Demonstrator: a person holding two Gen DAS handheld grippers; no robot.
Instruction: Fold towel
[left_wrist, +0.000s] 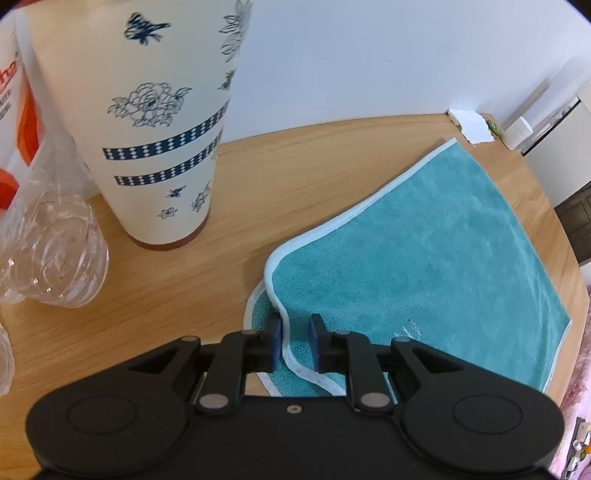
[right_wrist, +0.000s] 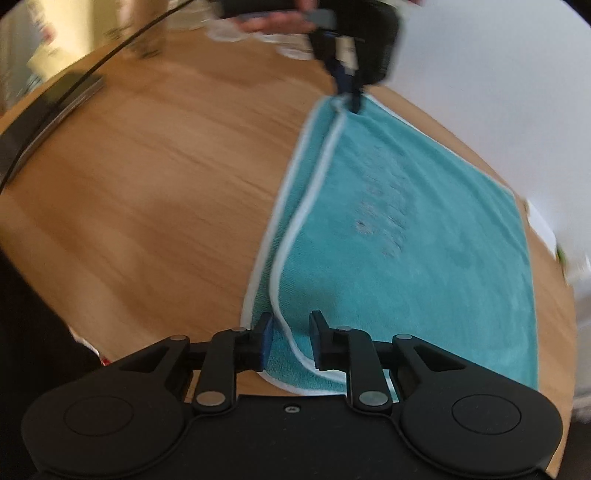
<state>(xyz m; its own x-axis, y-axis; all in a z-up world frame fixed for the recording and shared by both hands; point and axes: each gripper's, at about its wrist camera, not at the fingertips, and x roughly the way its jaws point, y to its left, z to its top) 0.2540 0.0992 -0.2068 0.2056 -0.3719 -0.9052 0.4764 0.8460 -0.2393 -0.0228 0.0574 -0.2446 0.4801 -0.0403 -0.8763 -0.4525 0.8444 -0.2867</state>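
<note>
1. On the wooden desk (left_wrist: 295, 177), a teal towel (left_wrist: 424, 251) with a pale border is recorded lying flat, already doubled over once: an upper layer is seen resting on a lower one, whose edge shows just beyond the upper edge along the near-left side.
2. Left tool (left_wrist: 294, 338): its jaws are held apart, with the white hem of the upper layer running between them; the hem is touched, at most, by the left blue pad. No firm pinch is shown. In the right wrist view the same tool (right_wrist: 349, 99) is seen at the towel's far corner, though blur prevents a finer reading there.
3. Right tool (right_wrist: 291, 338): its jaws are likewise parted, set over the near corner of the towel (right_wrist: 406, 240), the hem passing between them without being clamped.
4. Progress, as judged: a first fold is taken as laid, with the two layers slightly out of line; both corners appear either just let go or about to be taken.
5. Remaining, as judged: at least one further fold across the doubled cloth and a squaring of the edges.
6. Other items noted: a flowered paper cup (left_wrist: 162, 122) and clear plastic cups (left_wrist: 55, 251) stand at the left, well apart from the towel; torn white paper (left_wrist: 472, 125) lies near its far corner.
</note>
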